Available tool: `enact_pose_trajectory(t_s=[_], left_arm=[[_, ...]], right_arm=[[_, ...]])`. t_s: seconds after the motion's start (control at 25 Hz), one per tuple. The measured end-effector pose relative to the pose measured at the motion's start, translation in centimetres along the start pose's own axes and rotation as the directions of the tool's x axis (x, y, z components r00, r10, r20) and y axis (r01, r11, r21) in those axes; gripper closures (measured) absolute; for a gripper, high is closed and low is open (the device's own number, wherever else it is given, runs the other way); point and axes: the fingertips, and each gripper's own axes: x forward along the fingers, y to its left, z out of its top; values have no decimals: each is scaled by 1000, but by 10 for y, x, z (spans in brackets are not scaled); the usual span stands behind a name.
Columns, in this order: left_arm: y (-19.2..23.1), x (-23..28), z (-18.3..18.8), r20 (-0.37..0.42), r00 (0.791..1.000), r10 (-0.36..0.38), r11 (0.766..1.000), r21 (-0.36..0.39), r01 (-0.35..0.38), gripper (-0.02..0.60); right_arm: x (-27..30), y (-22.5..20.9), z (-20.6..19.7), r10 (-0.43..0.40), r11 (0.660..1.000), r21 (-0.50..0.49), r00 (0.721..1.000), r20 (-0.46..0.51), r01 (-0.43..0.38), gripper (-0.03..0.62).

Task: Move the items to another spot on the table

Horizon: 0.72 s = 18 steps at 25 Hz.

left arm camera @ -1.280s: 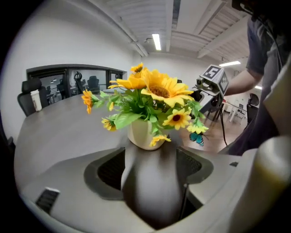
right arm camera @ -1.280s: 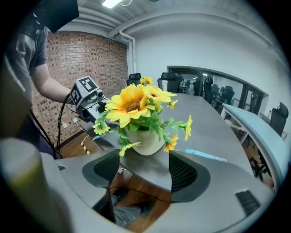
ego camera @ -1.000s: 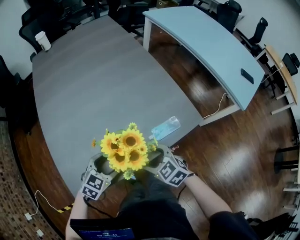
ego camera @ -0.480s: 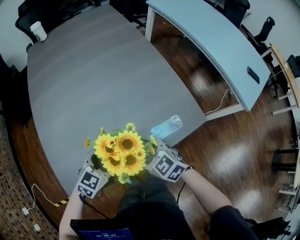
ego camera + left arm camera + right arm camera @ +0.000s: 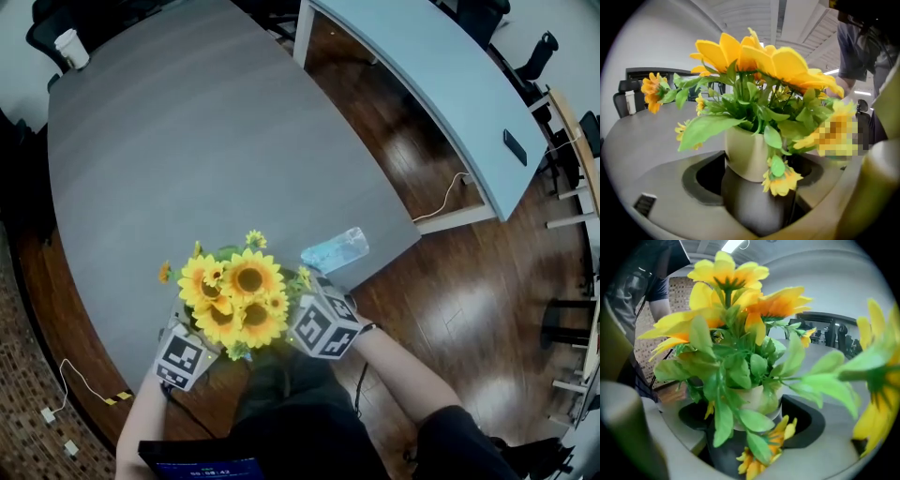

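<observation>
A cream pot point(image 5: 743, 157) of yellow sunflowers point(image 5: 234, 295) stands near the front edge of the grey table point(image 5: 187, 141). My left gripper point(image 5: 202, 336) flanks it on the left and my right gripper point(image 5: 289, 323) on the right. In the left gripper view the pot stands between the jaws of the left gripper point(image 5: 757, 171), with dark gaps on both sides. The right gripper view shows the same pot point(image 5: 752, 401) inside the jaws of the right gripper point(image 5: 750, 420), leaves hiding part of it. Both pairs of jaws have just been opening and stand wide.
A clear blue bottle point(image 5: 333, 250) lies on the table just right of the flowers. A paper cup point(image 5: 67, 47) stands at the far left corner. A light blue table point(image 5: 441, 84) with a phone point(image 5: 515, 147) runs along the right, over wooden floor.
The flowers and both grippers have shifted a little to the left, away from the bottle. The right gripper's marker cube now sits closer to the blooms.
</observation>
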Motion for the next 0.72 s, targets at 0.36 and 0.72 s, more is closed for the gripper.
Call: enact_pose_trajectory(t_s=[0.36,0.72], left_arm=[[-1,2,-3,9,1000,-1,1000,-20,2,173],[-13,-18,24,32,999,5,999,-41,-3,176]], right_arm=[[1,1,-2,9,1000,21,1000,-1,-9,148],[-26,7,24,40,999,23,998,45,-41,152]])
